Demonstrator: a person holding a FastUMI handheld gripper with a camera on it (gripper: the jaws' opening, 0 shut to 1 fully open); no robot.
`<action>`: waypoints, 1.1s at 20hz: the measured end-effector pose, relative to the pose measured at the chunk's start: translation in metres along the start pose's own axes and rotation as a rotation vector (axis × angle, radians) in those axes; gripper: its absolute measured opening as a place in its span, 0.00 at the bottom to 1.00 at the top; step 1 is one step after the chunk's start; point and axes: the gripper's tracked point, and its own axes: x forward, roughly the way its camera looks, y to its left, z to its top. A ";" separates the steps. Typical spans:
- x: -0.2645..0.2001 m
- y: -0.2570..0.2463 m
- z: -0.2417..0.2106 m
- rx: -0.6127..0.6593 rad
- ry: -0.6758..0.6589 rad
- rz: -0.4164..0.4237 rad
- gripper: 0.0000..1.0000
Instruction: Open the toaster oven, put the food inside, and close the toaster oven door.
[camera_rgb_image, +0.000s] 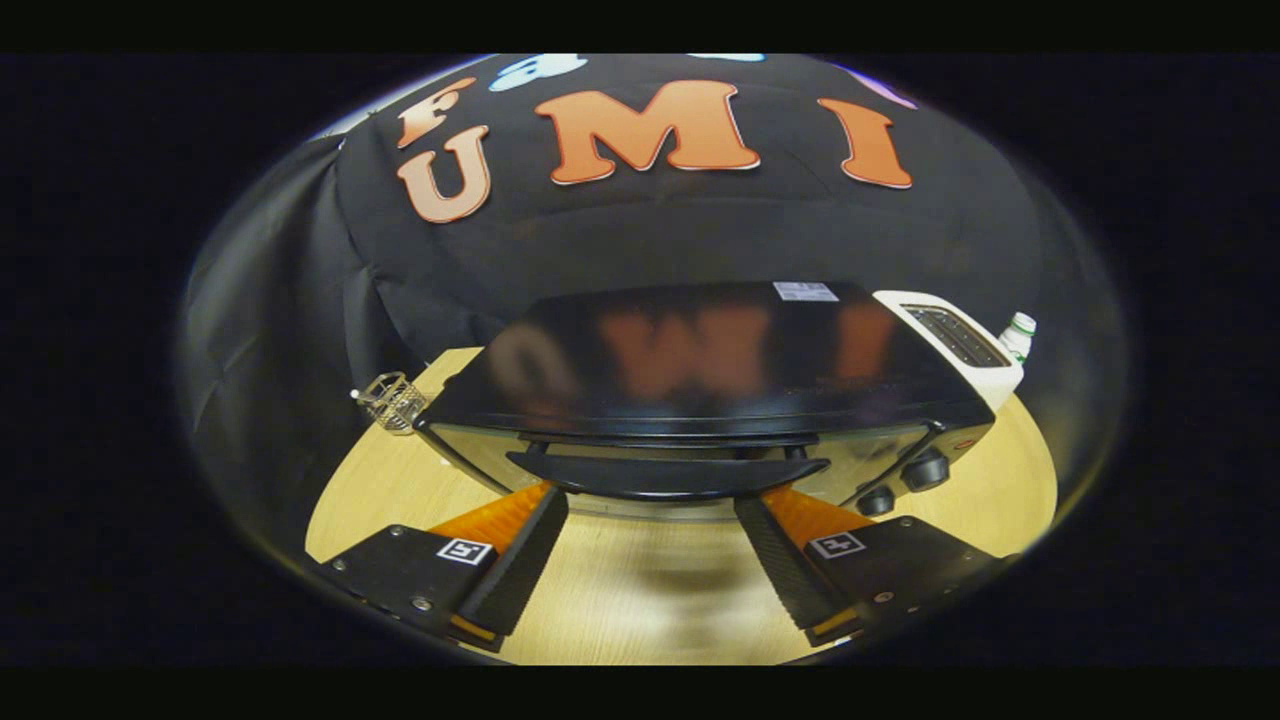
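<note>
Gripper view, claw (650, 505) wide open, empty, toaster oven (700, 390) handle (668, 474) just ahead.

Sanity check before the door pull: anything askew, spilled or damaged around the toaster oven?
Nothing stands out. The toaster oven sits level on the wooden table, door shut, handle intact. The gripper is open, fingers just below the handle's ends. No spills seen.
</note>
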 end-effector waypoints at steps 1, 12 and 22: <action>-0.008 -0.001 -0.001 -0.004 0.000 0.003 0.99; -0.154 -0.021 0.144 -0.040 -0.450 0.026 0.99; -0.260 -0.041 0.235 -0.040 -0.717 -0.003 0.99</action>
